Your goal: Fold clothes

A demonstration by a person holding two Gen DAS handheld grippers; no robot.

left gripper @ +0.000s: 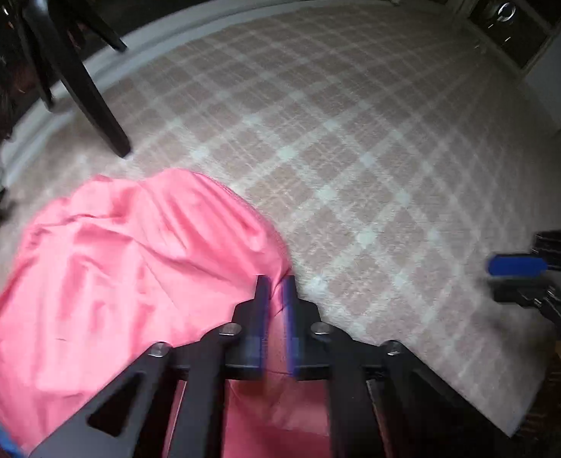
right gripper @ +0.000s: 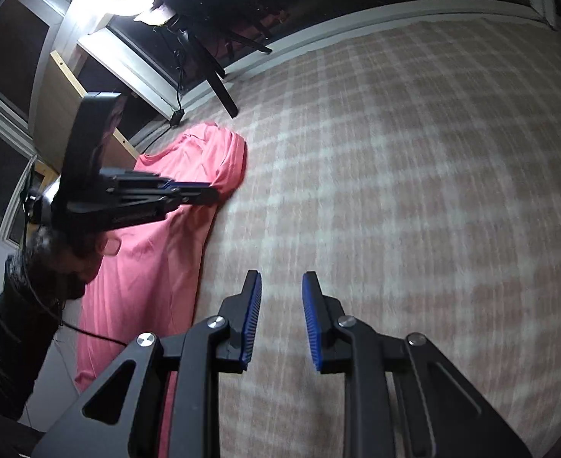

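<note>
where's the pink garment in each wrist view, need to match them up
Left wrist: the pink garment fills the lower left, its edge pinched in the left gripper.
Right wrist: it lies along the left side, with the left gripper closed on its edge; the right gripper hangs open over bare cloth.
Shared landmark: the dark chair leg beyond the garment.

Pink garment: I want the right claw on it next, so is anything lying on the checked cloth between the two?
Nothing visible. Only bare checked cloth lies between the open right claw and the pink garment. The left claw is shut on the garment's near edge.
</note>
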